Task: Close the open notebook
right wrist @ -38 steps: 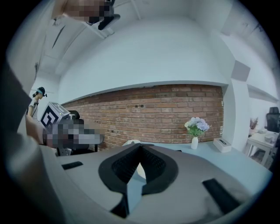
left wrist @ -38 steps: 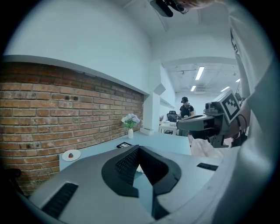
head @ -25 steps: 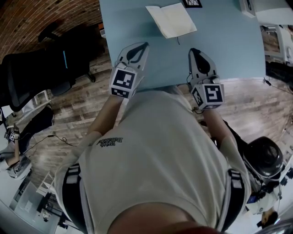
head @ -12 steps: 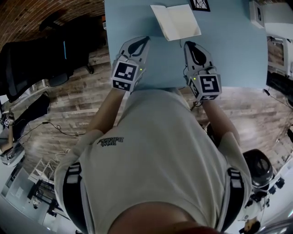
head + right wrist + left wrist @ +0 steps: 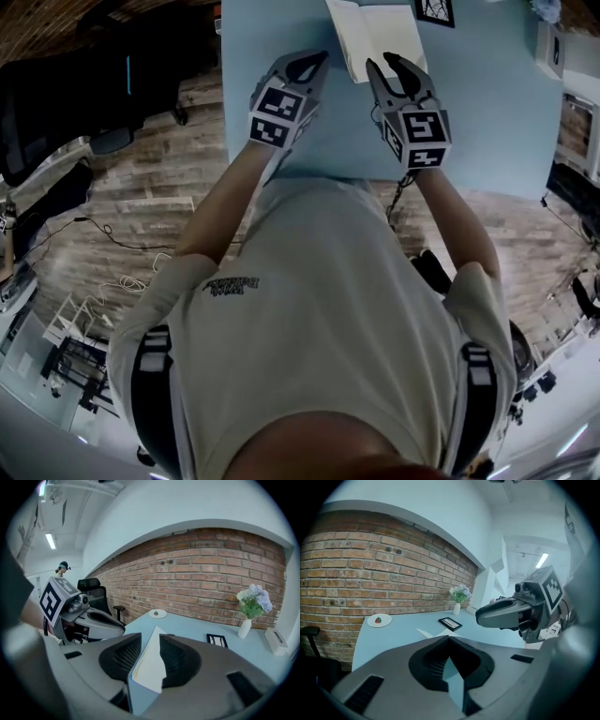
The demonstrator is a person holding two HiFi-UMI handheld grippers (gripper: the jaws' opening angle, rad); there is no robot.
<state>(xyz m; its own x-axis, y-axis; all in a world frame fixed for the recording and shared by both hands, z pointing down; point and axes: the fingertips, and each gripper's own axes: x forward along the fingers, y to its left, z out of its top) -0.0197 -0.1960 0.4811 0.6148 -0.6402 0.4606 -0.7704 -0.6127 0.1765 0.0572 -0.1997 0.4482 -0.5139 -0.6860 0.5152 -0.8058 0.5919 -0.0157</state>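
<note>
The open notebook [image 5: 375,33] lies with its pale pages up at the far side of the blue table [image 5: 487,112]. My right gripper [image 5: 387,64] hovers at the notebook's near edge. Its jaws have just been opening and now stand apart. In the right gripper view the notebook [image 5: 151,660] shows through the gap of the right gripper [image 5: 150,637], with neither pad touching it. My left gripper [image 5: 317,60] is shut and empty, just left of the notebook's near corner. The left gripper view shows the left gripper [image 5: 450,639] with its tips together and a sliver of the notebook [image 5: 425,633] beyond.
A framed picture [image 5: 434,9] lies behind the notebook. A small plate [image 5: 378,619] and a vase of flowers [image 5: 251,604] stand near the brick wall. A white box [image 5: 275,641] sits at the table's right end. A black office chair [image 5: 56,103] stands left of the table.
Both grippers have moved forward and down over the table toward the notebook. The right jaws, shut in the earlier frames, now stand apart. The left jaws stay shut.
</note>
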